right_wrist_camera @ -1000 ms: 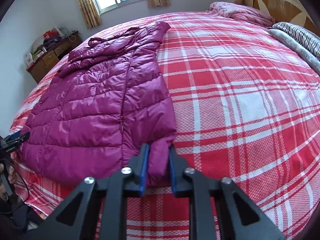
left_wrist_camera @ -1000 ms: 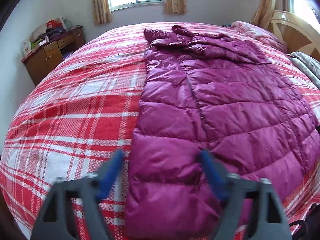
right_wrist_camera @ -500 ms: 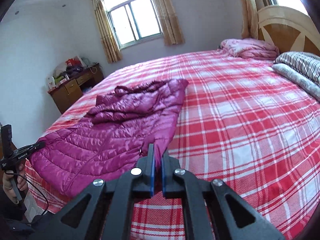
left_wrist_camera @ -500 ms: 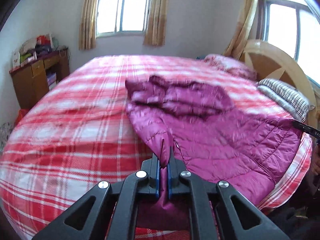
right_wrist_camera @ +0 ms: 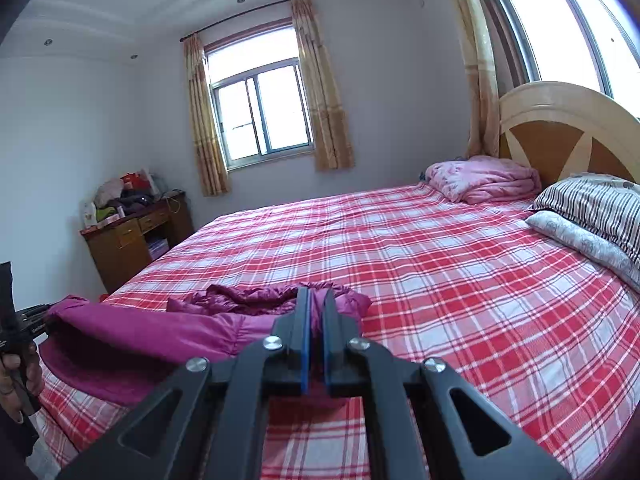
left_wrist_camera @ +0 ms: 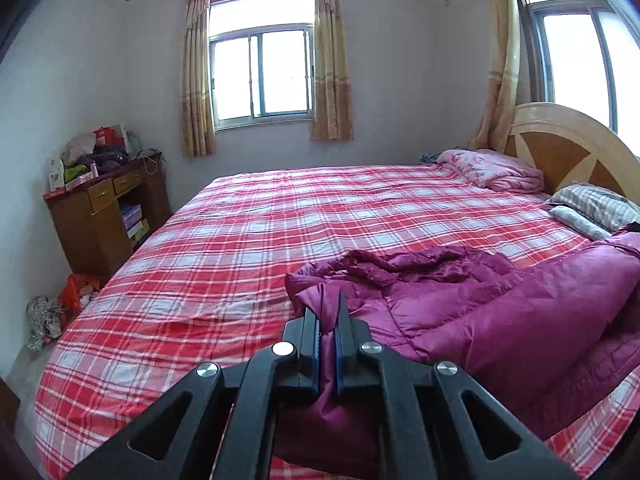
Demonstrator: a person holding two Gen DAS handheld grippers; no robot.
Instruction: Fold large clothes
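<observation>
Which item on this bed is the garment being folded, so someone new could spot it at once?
Start at the big bed with the red plaid cover. On its near side lies a quilted magenta puffer jacket, its near edge pinched by the left gripper and the right gripper. Unlike the pale pink blanket and striped pillow by the headboard, it is shiny and dark purple-pink.

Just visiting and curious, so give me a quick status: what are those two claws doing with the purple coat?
Left gripper and right gripper: jaws shut on purple jacket. Hem lifted off plaid bed, top end still resting. Nothing in the way.
</observation>
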